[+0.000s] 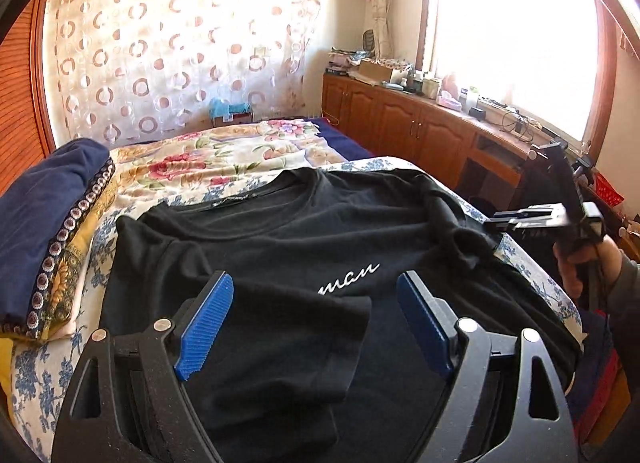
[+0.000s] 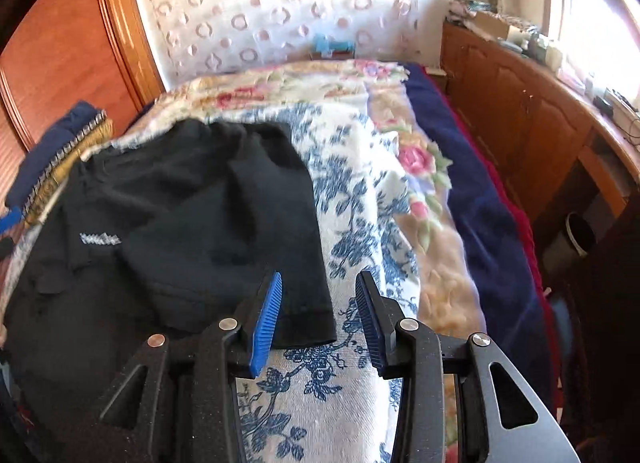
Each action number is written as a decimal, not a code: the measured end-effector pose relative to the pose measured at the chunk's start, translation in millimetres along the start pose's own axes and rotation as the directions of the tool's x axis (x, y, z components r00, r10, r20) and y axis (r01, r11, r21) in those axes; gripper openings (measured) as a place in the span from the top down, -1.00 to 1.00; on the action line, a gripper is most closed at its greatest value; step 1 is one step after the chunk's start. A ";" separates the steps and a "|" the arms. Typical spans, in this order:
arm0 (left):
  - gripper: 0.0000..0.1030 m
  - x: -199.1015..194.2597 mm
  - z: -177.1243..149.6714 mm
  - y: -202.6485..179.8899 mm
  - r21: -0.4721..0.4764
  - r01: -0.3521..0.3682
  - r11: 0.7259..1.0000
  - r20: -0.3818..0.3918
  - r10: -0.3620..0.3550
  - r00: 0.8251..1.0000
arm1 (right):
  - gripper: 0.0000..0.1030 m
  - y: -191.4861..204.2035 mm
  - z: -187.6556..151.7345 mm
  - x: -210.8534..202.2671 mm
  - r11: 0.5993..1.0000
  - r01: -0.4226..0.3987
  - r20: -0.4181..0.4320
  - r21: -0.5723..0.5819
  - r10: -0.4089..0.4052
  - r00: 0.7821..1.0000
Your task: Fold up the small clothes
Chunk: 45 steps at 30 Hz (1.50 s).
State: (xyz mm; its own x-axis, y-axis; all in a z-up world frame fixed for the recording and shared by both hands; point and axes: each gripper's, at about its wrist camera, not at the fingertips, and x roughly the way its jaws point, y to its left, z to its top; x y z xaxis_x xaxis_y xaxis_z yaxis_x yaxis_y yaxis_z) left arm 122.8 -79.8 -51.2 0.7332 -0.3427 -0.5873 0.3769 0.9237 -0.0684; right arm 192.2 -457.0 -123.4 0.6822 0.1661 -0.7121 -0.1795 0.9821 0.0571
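A black T-shirt [image 1: 280,231] with white script lettering [image 1: 348,277] lies front up on the bed, collar at the far side. Its left sleeve [image 1: 320,335] is folded in over the chest. My left gripper [image 1: 316,283] hovers over the shirt's near part, jaws wide apart, nothing between the blue pads [image 1: 206,323]. In the right wrist view the T-shirt [image 2: 180,203] fills the left, and its right sleeve [image 2: 248,231] lies crumpled inward. My right gripper [image 2: 320,279] stands open just above the sleeve hem, pads off the cloth. A hand holds the right gripper [image 1: 500,223] at the shirt's right shoulder.
The shirt rests on a blue-and-white floral cloth [image 2: 360,191] over a flowered blanket [image 1: 224,159]. A folded stack of navy and yellow bedding [image 1: 48,231] sits at the left. Wooden cabinets [image 1: 400,119] with clutter run along the right under the window. A bin [image 2: 580,239] stands on the floor.
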 end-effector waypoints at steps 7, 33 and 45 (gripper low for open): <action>-0.66 -7.9 -0.5 -0.1 -0.002 -0.019 1.000 0.017 0.020 1.000 | 0.95 19.1 15.0 9.8 0.993 0.008 -0.023 -0.121 -0.011 1.000; -0.66 -27.2 -20.8 43.0 -0.069 -0.098 0.993 -0.014 0.098 0.995 | 0.15 140.0 74.7 -20.4 0.962 -0.173 0.055 -0.211 0.188 0.981; -0.56 -16.4 -16.6 96.4 -0.098 -0.102 0.990 -0.079 0.094 0.992 | 0.15 144.6 63.6 24.5 0.974 -0.031 0.022 -0.224 0.037 0.999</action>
State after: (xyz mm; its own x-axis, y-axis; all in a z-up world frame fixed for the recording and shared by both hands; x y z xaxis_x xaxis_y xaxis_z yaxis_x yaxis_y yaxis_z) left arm 137.7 17.6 -61.6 0.7181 -0.2397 -0.6533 0.2429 0.9661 -0.0875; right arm 228.0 -305.3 -88.1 0.6908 0.2041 -0.6936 -0.3549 0.9315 -0.0793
